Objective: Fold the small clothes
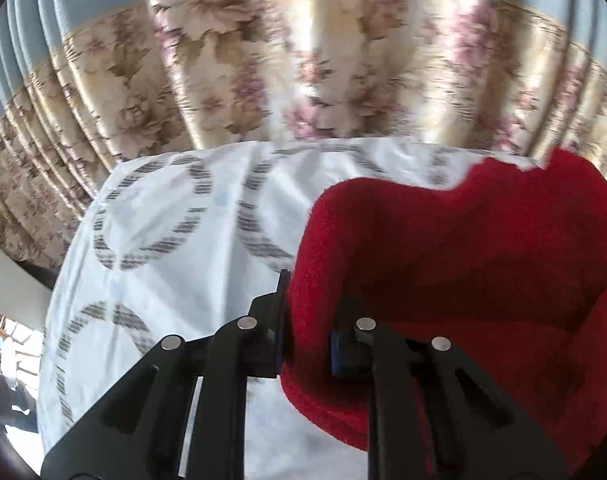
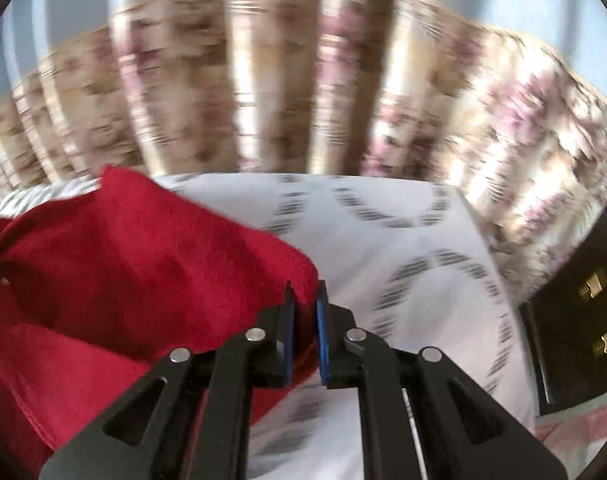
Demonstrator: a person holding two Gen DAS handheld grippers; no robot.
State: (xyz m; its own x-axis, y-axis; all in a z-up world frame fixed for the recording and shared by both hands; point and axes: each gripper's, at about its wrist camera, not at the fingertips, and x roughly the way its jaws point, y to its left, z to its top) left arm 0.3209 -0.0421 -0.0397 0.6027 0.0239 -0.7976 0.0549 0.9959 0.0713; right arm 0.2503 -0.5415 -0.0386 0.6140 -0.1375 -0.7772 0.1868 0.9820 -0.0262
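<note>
Over the white sheet (image 1: 175, 240) with its grey ring pattern, a small red fleece garment (image 1: 463, 248) hangs lifted between the two grippers. The left gripper (image 1: 309, 320) has its jaws clamped on one edge of the red cloth, which bulges up thick between the blue pads. The right gripper (image 2: 305, 304) pinches the opposite corner of the same garment (image 2: 135, 264), its jaws nearly closed with only a thin fold of fleece between them. The cloth sags in a soft trough between the two holds, and a lower layer appears to droop beneath, perhaps touching the sheet (image 2: 403, 248), though I cannot tell for sure.

Behind it all hangs a flowered curtain (image 1: 263, 64), and a dark cabinet with brass fittings (image 2: 583, 320) stands off to the right.

By my reckoning the folding is under way but far from finished: the garment is gripped and raised, seemingly being carried over on itself. No neat crease shows, nothing lies flat. It has yet to be laid down, smoothed and probably folded again.
</note>
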